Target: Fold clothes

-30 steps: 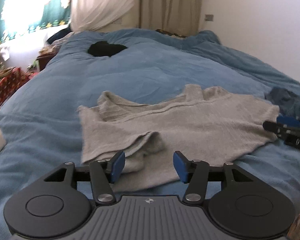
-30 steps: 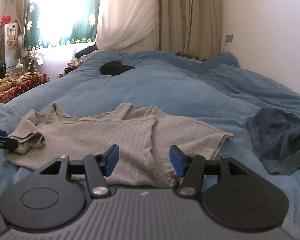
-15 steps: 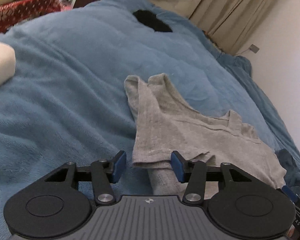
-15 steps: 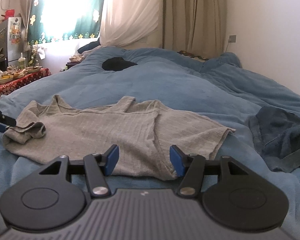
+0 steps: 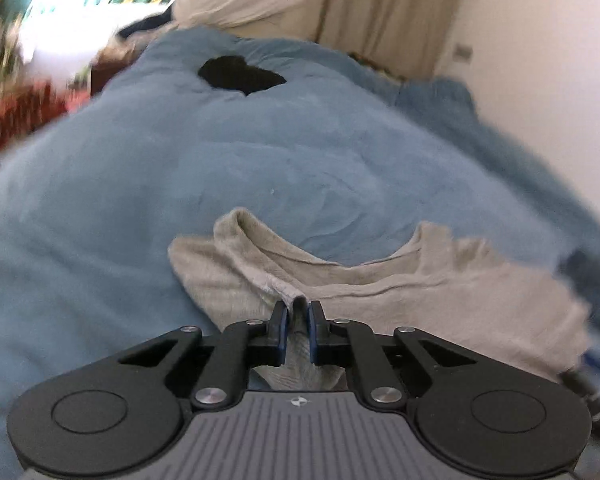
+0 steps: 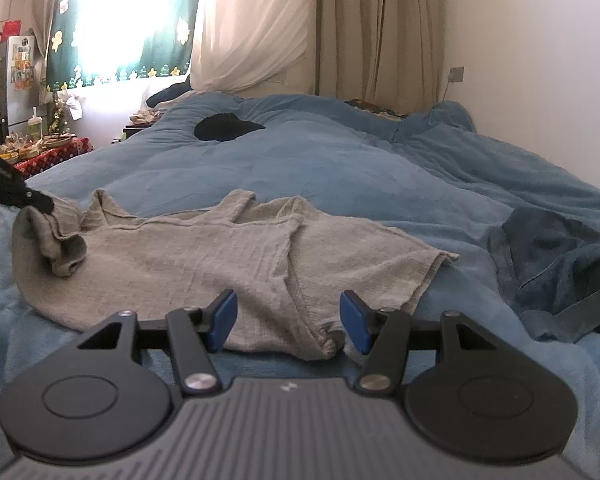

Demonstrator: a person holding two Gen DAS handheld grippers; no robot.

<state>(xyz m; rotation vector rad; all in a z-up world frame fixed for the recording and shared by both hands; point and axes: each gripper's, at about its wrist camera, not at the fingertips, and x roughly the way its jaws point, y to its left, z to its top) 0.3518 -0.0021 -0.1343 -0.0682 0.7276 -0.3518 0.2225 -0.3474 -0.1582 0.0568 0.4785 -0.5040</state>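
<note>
A grey knit shirt [image 5: 420, 296] lies spread on the blue blanket, neckline away from me. My left gripper [image 5: 298, 312] is at the shirt's left shoulder edge. Its jaws are closing, and a raised fold of grey fabric is pinched between the blue pads. In the right wrist view the same shirt [image 6: 204, 256] shows its left end bunched and lifted where the left gripper's black tip [image 6: 36, 200] holds it. My right gripper [image 6: 288, 316] stands open low over the shirt's near hem. The hem corner lies between its fingers, and the pads do not press on it.
The blue blanket [image 6: 340, 168] covers the whole bed. A black garment [image 6: 224, 126] lies far back on it. A dark blue garment [image 6: 560, 256] is crumpled at the right, near the white wall. A cluttered side table with a red cloth [image 6: 56, 154] stands at the left.
The left gripper swung across to the shirt's left shoulder and narrowed its jaws around a fold, lifting that end a little. The right gripper stayed where it was, still open.
</note>
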